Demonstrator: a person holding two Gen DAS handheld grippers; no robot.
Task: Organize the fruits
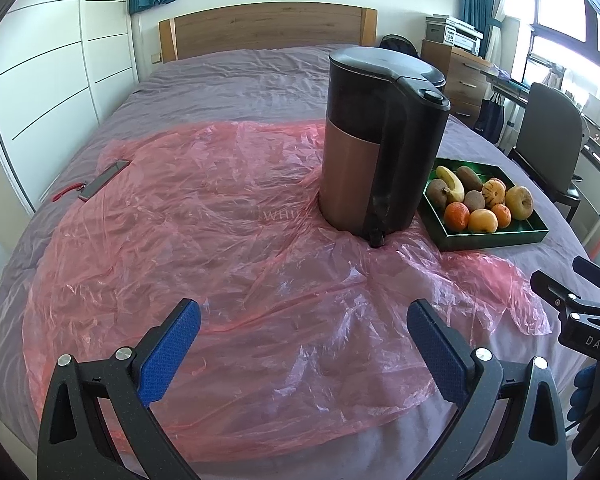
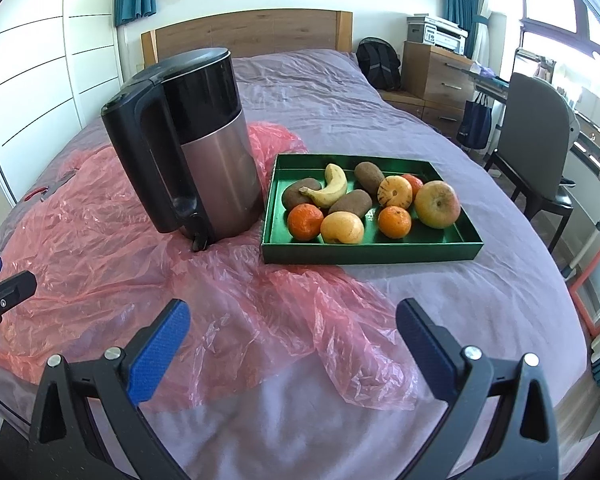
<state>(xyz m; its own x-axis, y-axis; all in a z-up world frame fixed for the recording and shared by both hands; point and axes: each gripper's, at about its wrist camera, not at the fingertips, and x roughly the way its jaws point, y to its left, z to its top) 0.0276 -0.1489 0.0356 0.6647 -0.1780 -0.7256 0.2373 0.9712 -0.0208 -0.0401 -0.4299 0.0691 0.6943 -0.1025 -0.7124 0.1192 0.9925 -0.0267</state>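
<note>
A green tray (image 2: 372,249) (image 1: 496,237) rests on the bed and holds several fruits: a banana (image 2: 332,188) (image 1: 451,182), brown kiwis (image 2: 350,202), tangerines (image 2: 305,221), a yellow pear-like fruit (image 2: 342,228), a pale striped fruit (image 2: 395,191) and a large apple (image 2: 437,204) (image 1: 519,202). My right gripper (image 2: 293,322) hovers open over the bed in front of the tray, nothing between its blue pads. My left gripper (image 1: 304,324) stands open above the pink plastic sheet (image 1: 220,240), well short of the tray. Part of the right gripper (image 1: 580,312) shows at the left wrist view's right edge.
A tall black and steel kettle (image 2: 192,148) (image 1: 380,140) stands on the pink plastic just left of the tray. A phone with a red strap (image 1: 100,182) lies at the sheet's far left. A chair (image 2: 536,152), desk and drawers stand right of the bed; a wardrobe on the left.
</note>
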